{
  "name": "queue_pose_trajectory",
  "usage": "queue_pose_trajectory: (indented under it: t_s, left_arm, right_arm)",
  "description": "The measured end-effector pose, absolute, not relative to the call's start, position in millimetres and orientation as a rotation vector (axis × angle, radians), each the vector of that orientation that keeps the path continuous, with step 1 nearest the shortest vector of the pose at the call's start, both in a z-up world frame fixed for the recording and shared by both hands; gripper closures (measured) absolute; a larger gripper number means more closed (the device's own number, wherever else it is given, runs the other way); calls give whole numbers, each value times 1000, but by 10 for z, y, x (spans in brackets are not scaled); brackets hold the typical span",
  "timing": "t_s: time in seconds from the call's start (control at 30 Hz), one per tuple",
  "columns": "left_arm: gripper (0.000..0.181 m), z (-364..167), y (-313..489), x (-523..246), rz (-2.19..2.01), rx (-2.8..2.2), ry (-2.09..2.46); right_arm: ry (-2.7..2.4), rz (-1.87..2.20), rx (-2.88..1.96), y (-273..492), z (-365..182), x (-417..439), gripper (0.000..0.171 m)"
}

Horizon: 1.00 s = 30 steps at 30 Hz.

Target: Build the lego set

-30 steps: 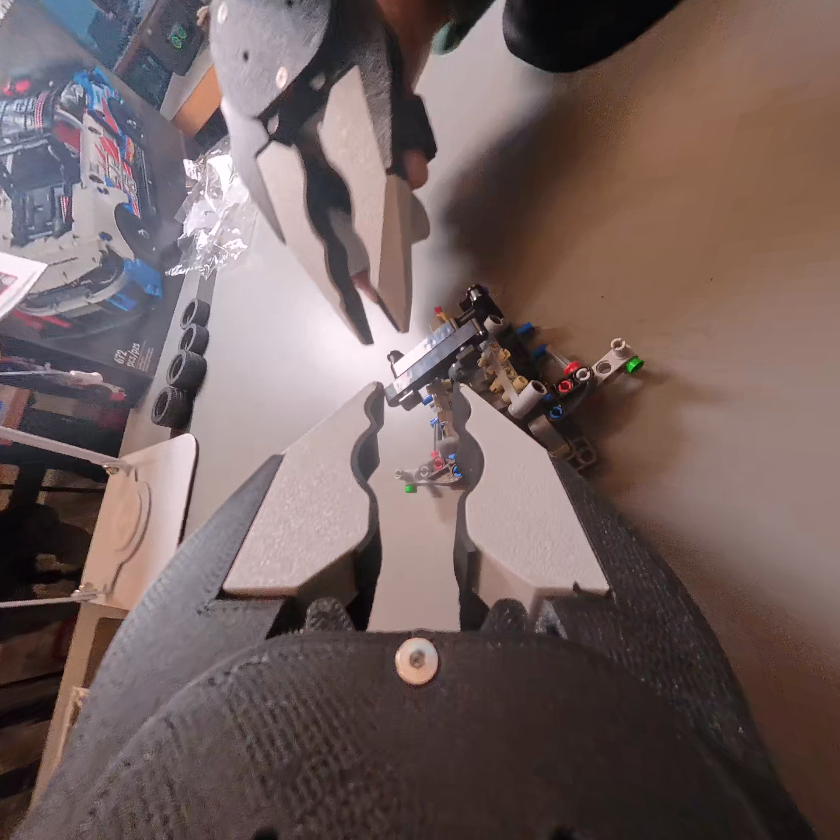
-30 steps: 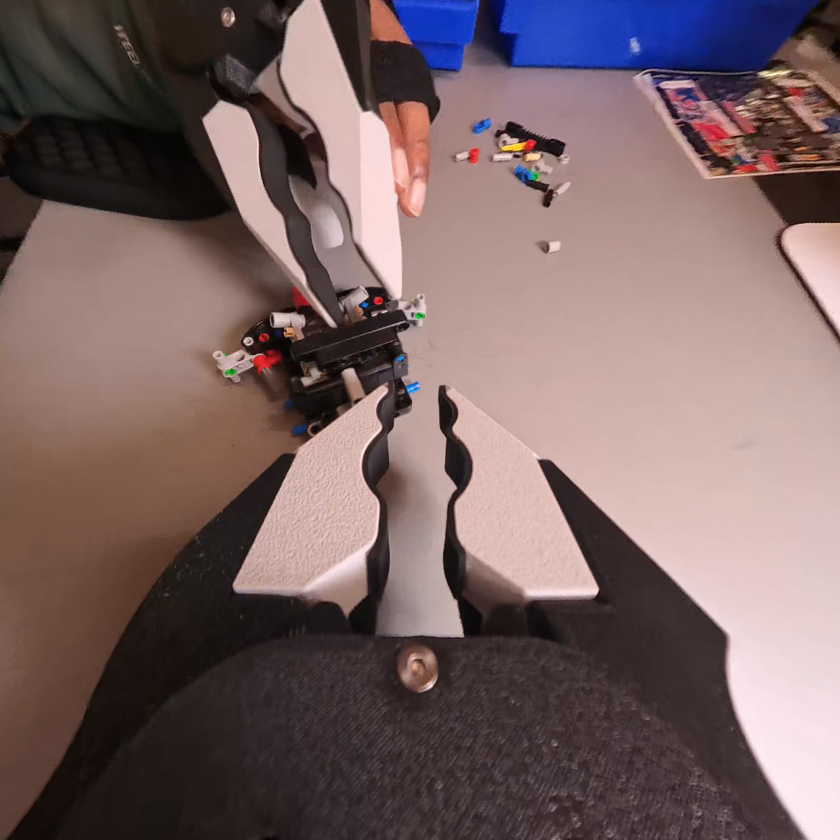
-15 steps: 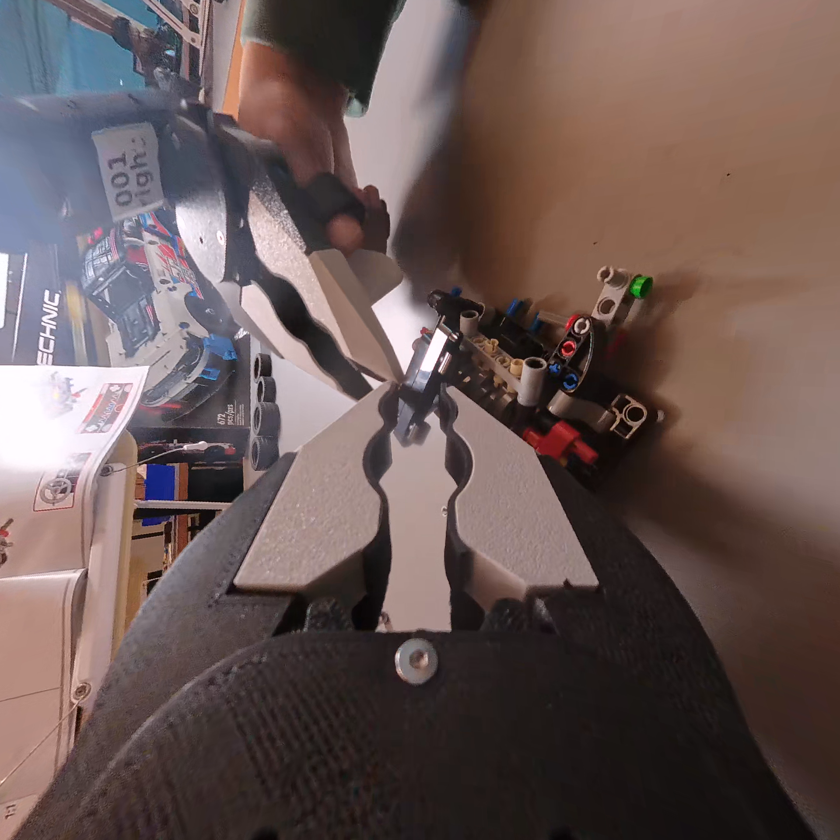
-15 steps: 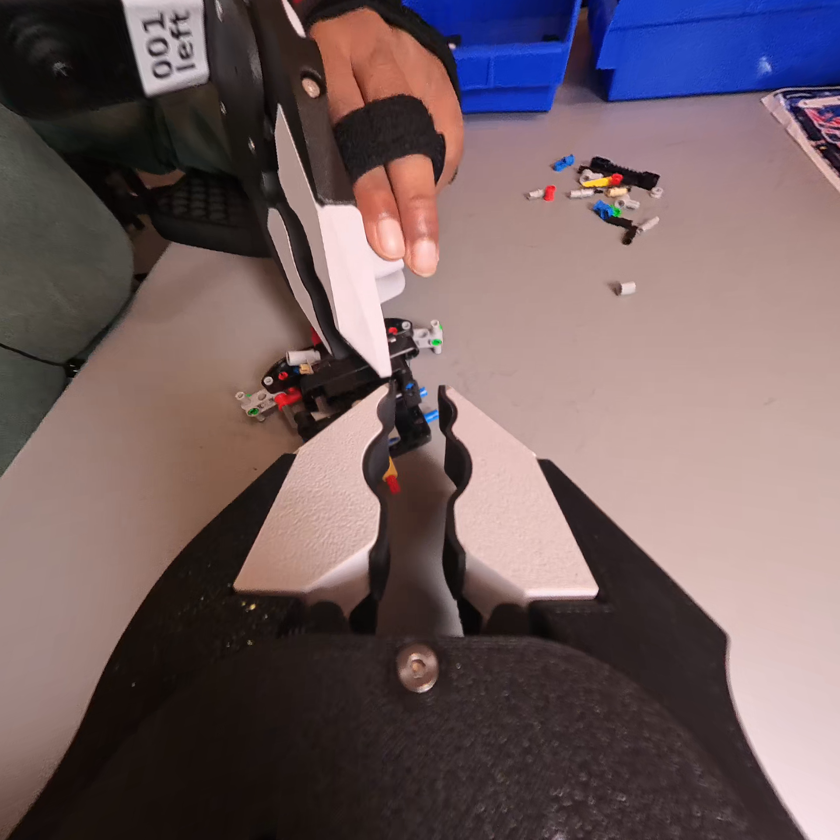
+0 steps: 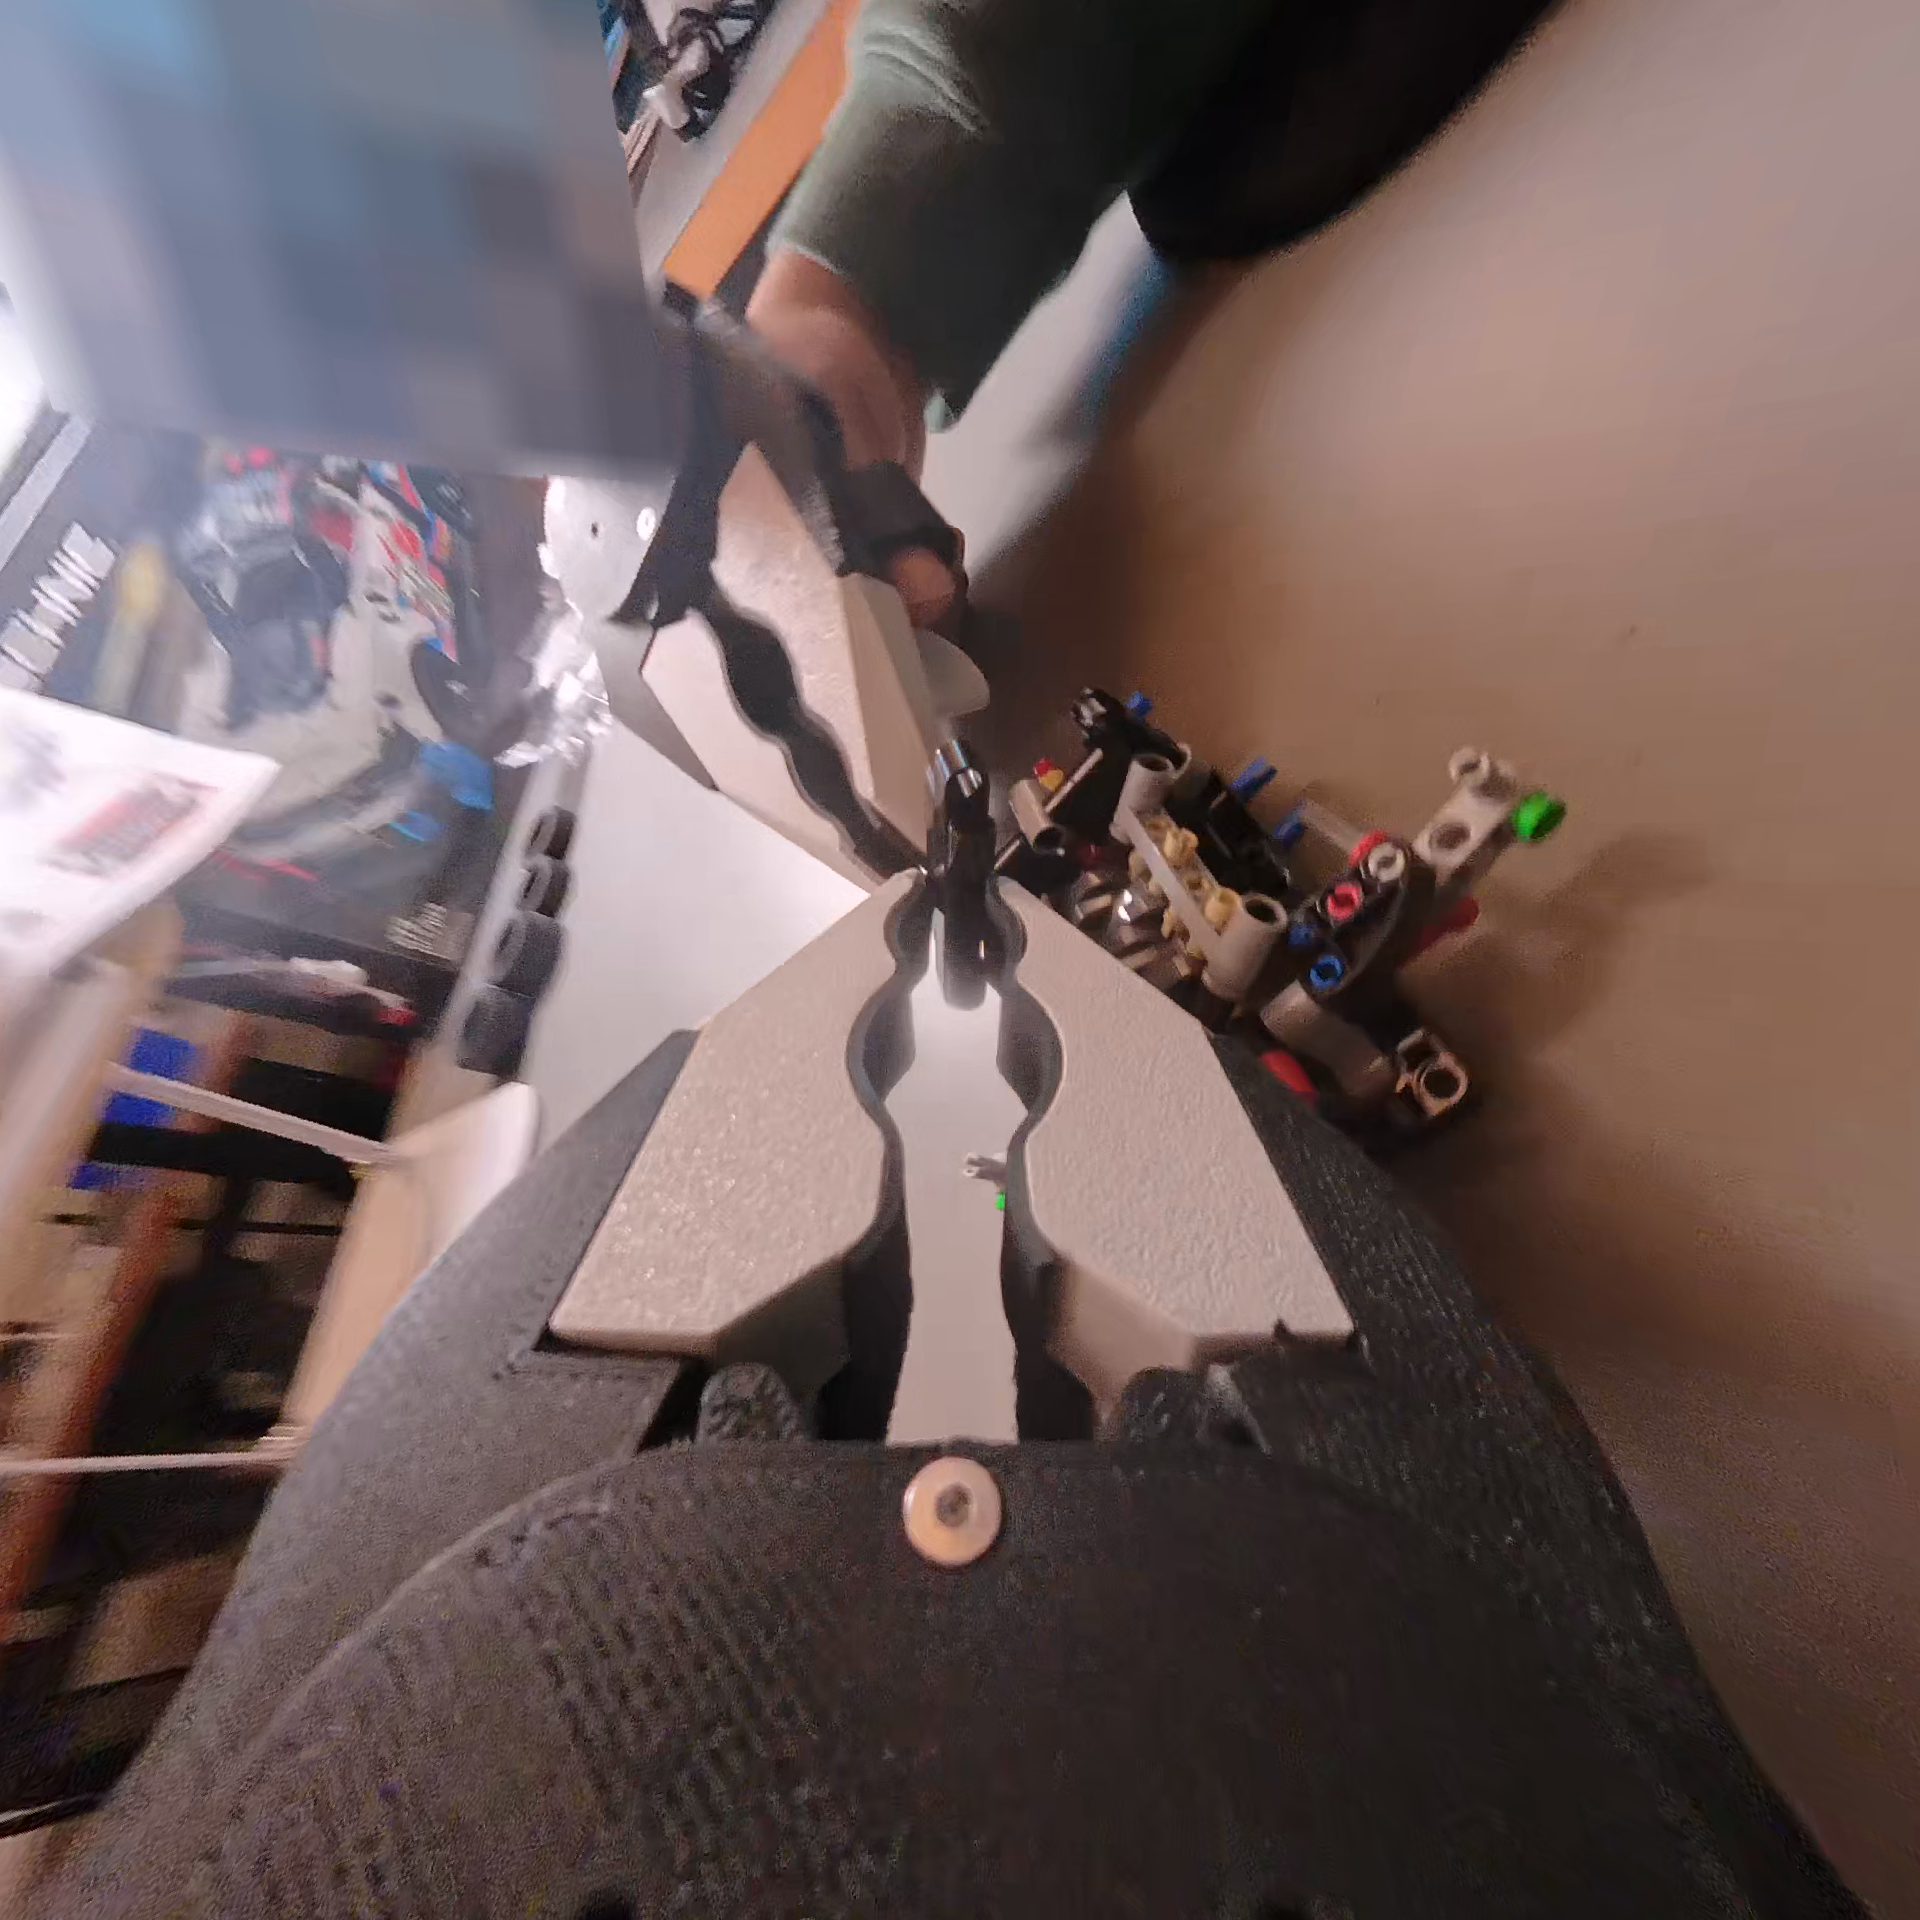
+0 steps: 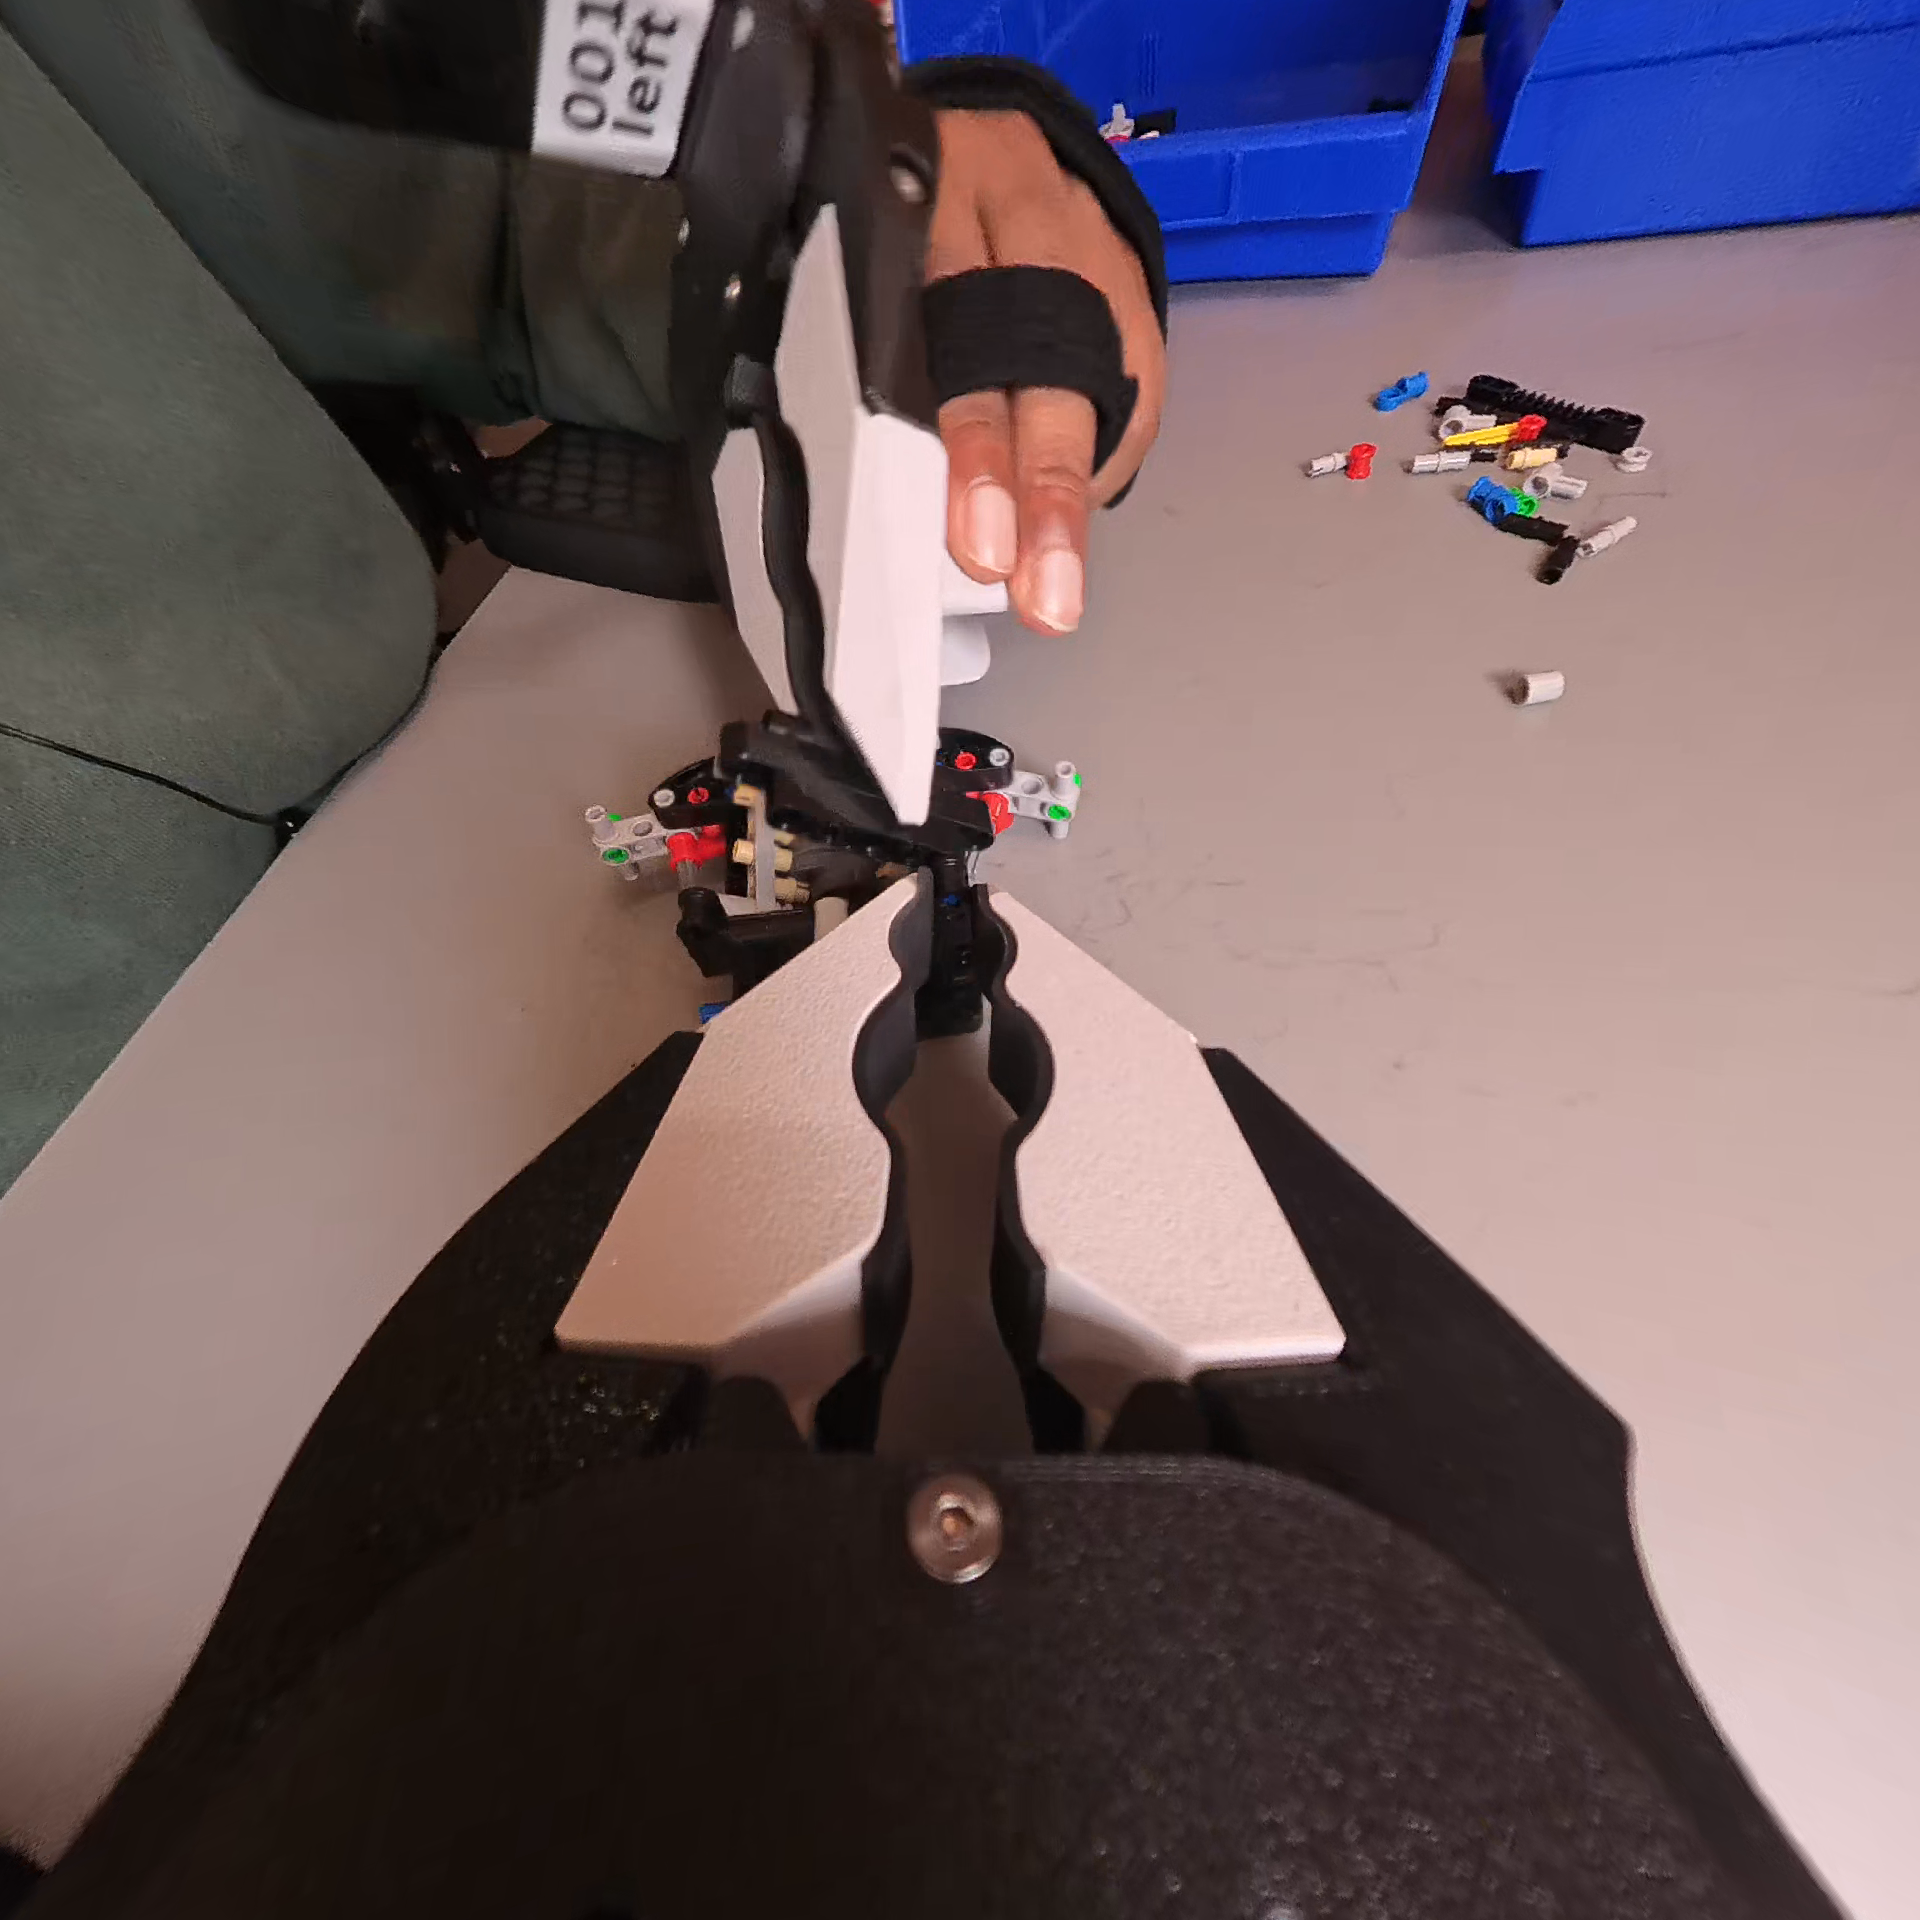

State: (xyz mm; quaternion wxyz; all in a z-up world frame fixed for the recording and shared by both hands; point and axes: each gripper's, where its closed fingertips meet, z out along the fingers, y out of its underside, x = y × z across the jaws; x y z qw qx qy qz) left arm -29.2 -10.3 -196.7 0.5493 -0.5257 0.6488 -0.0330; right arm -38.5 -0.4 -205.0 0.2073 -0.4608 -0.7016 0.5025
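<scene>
The partly built lego assembly (image 5: 1226,904), black with grey, red, blue and green pins, lies on the grey table; it also shows in the right wrist view (image 6: 769,842). My left gripper (image 5: 961,909) is shut on a black beam that sticks out of the assembly's near end. My right gripper (image 6: 951,904) is shut on a black part with blue pins at the assembly's front. The two grippers meet tip to tip: the right gripper (image 5: 904,847) comes in from the upper left, and the left gripper (image 6: 899,805) comes down from above, hiding the middle of the assembly.
A pile of loose lego parts (image 6: 1507,457) and a lone grey connector (image 6: 1536,686) lie at the right. Blue bins (image 6: 1278,156) stand behind. The set box (image 5: 312,623), black tyres (image 5: 520,914) and a booklet (image 5: 104,821) are at the left.
Both grippers have moved in on the assembly from open and apart, and have closed on its black parts. The views have swung closer to the assembly.
</scene>
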Motion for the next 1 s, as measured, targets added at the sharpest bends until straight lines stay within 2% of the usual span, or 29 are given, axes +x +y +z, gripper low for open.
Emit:
queue_pose_trajectory:
  t_s: [0.03, 0.37, 0.5, 0.57, 1.0]
  left_arm:
    - [173, -1958, -104, -303, -168, -1298, 1492]
    - [174, -1939, -73, -345, -756, -1662, 1181]
    - [166, -1953, -33, -354, -727, -1680, 1162]
    - [174, -1965, -44, -342, -729, -1691, 1174]
    - [175, -1949, -28, -399, -848, -1778, 1122]
  right_arm:
    - [-1950, 1385, -1277, -12, -2051, -388, 166]
    - [-1905, 1243, -1262, -32, -2052, -376, 166]
    - [-1888, 1234, -1273, -18, -2050, -399, 164]
    - [-1892, 1237, -1269, -34, -2051, -409, 166]
    - [-1881, 1240, -1257, -32, -2020, -441, 166]
